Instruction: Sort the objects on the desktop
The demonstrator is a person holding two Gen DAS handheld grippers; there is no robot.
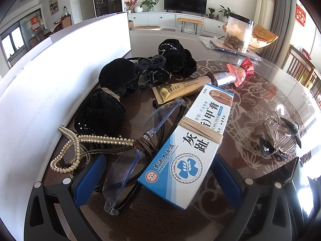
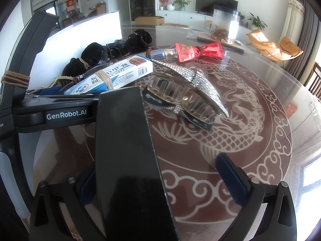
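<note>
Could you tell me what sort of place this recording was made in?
Most likely a home living and dining room: a television on a long white cabinet with potted plants, and a round glass-topped dining table strewn with hair clips and toiletries.

Daylight poured in from windows on the right, and it blew out the white board to a featureless glare in both views while laying a hazy sheen over the glass tabletop. The clear jar caught a hot white streak, and the black box close to the right lens mirrored a soft pale patch. Both pictures bowed strongly at the rims, with dark corners and softer detail there; the centres stayed sharp.
</note>
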